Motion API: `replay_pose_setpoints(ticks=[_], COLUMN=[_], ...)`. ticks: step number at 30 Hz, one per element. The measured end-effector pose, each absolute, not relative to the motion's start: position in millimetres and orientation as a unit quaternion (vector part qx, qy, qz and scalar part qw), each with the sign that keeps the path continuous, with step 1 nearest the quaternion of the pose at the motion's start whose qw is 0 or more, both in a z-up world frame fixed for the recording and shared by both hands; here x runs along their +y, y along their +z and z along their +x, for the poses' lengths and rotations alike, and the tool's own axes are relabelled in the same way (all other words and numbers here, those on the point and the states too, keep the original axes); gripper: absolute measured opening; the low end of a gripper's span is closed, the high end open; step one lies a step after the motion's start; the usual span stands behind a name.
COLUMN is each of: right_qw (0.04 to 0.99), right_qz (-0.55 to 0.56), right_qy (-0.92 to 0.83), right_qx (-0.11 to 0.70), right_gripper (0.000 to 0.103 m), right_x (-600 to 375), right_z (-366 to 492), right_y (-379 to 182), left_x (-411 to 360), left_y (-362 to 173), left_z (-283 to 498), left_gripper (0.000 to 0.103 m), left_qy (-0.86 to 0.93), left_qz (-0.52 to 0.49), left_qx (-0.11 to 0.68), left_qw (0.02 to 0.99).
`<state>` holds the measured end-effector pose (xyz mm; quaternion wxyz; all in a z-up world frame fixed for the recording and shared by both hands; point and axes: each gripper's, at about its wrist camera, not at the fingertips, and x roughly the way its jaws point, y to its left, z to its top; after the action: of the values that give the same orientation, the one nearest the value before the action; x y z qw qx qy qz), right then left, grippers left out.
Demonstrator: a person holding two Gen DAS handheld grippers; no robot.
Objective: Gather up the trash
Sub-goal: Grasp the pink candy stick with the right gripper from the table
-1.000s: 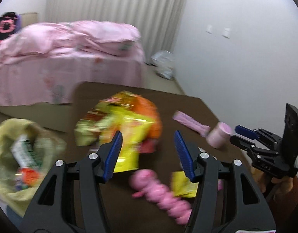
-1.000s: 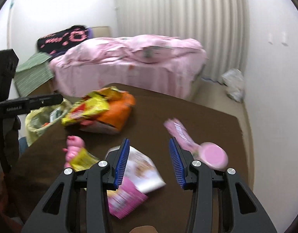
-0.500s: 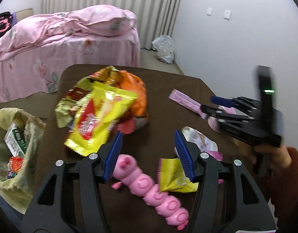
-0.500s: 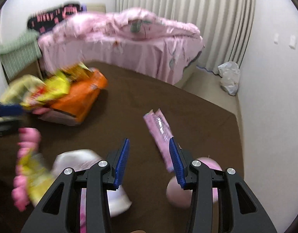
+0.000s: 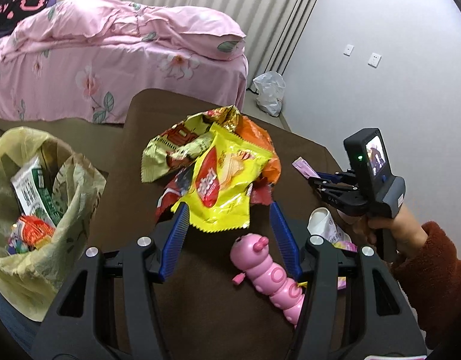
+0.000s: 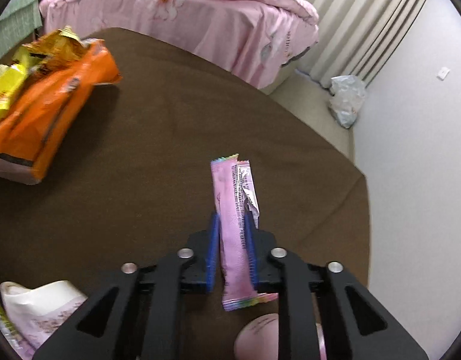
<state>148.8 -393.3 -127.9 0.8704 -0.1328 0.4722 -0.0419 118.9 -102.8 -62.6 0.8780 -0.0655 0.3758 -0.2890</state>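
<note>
Right hand-held gripper (image 6: 230, 249) closing on pink wrapper (image 6: 234, 225); left hand-held gripper (image 5: 230, 240) apart, empty. Bin bag (image 5: 35, 210) part-filled; chip bags (image 5: 221, 180) left on counter (image 6: 170, 120).

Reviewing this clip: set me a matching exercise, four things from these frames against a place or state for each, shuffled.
Things:
1. pink stick wrapper
2. yellow chip bag
3. pink caterpillar toy
4. green-and-white carton

Places or states:
A. inside the trash bag
B. on top of the wrapper pile
C. between the closing right gripper pads
D. lying on the brown table, by the left gripper

Pairs: 1-C, 2-B, 3-D, 4-A
</note>
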Motion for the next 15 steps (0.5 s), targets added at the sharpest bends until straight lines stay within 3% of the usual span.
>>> replay_pose_setpoints(ticks=[15], right_qw=[0.906], right_qz=[0.002], right_qy=[0.032], right_qx=[0.422], right_gripper=[0.013], right_x=[-380], right_z=[39], right_y=[-82], left_x=[-100], left_y=[-63], left_z=[111], left_gripper=[0.053], left_qy=[-0.346], left_qz=[-0.093], left_qx=[0.390], left_qw=[0.848])
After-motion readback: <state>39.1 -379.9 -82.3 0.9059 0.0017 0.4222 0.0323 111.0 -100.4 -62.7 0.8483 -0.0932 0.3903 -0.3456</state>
